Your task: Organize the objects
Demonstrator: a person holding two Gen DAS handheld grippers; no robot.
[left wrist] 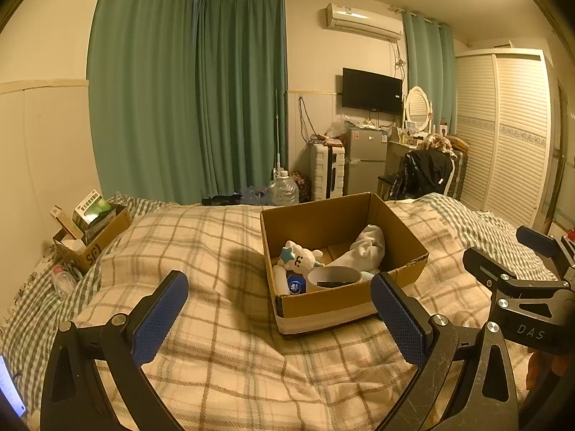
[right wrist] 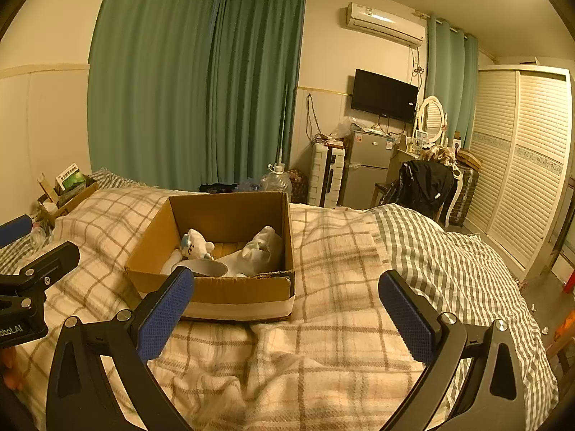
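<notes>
An open cardboard box (left wrist: 323, 309) sits on a plaid blanket on the bed; it also shows in the right wrist view (right wrist: 230, 291). Inside lie a white plush toy with a blue star (left wrist: 300, 256) (right wrist: 196, 244), a white cloth (left wrist: 366, 248) (right wrist: 260, 251), a white tape roll (left wrist: 334, 277) (right wrist: 205, 268) and a small blue-labelled item (left wrist: 295, 284). My left gripper (left wrist: 278, 309) is open and empty, hovering in front of the box. My right gripper (right wrist: 285, 309) is open and empty, to the right of the left one and just before the box.
A second cardboard box (left wrist: 90, 237) with packets stands at the bed's left edge, a clear bottle (left wrist: 63, 280) beside it. Beyond the bed are curtains, a water jug (left wrist: 284, 188), a fridge (left wrist: 364, 160), a chair with a black jacket (left wrist: 424, 172) and a wardrobe (left wrist: 503, 133).
</notes>
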